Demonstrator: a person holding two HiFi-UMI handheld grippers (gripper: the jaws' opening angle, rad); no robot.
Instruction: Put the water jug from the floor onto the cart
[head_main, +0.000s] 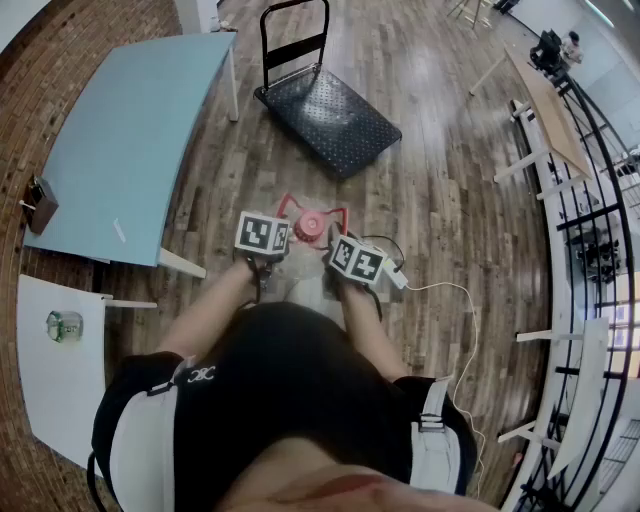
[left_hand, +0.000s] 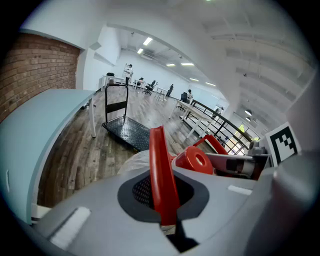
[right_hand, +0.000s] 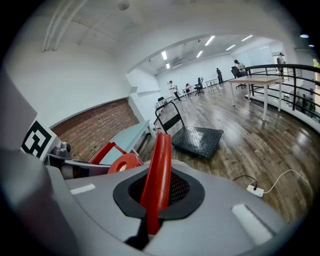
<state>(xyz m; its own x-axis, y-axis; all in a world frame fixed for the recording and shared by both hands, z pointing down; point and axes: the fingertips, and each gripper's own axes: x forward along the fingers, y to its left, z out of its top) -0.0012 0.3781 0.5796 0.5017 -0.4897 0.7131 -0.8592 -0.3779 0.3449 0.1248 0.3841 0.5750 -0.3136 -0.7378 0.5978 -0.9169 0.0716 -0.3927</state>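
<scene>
The step in hand looks like the carry. The cart (head_main: 330, 120) sits in the upper centre of the head view, well apart from the water jug (head_main: 310, 228), which hangs at mid-frame just in front of the person. Whether its base has left the floor cannot be seen. The left gripper (left_hand: 164, 200) has its jaws clamped tight on the left red handle (left_hand: 160, 165), and the right gripper (right_hand: 152, 205) is closed the same way on the right red handle (right_hand: 159, 165). The next move probably calls for walking the jug up the frame to the cart with both grips kept level, then lowering it squarely onto the deck.

The floor (head_main: 450, 200) is long wooden planks with a dull sheen. The blue table (head_main: 130, 130) at the upper left has a smooth matte top on white legs. The cart is a flat black platform with a studded, grippy surface and an upright tubular push bar. The jug body looks pale and translucent; its handles are glossy curved plastic strips, and its cap (left_hand: 195, 160) is a round red disc with a central hole.
</scene>
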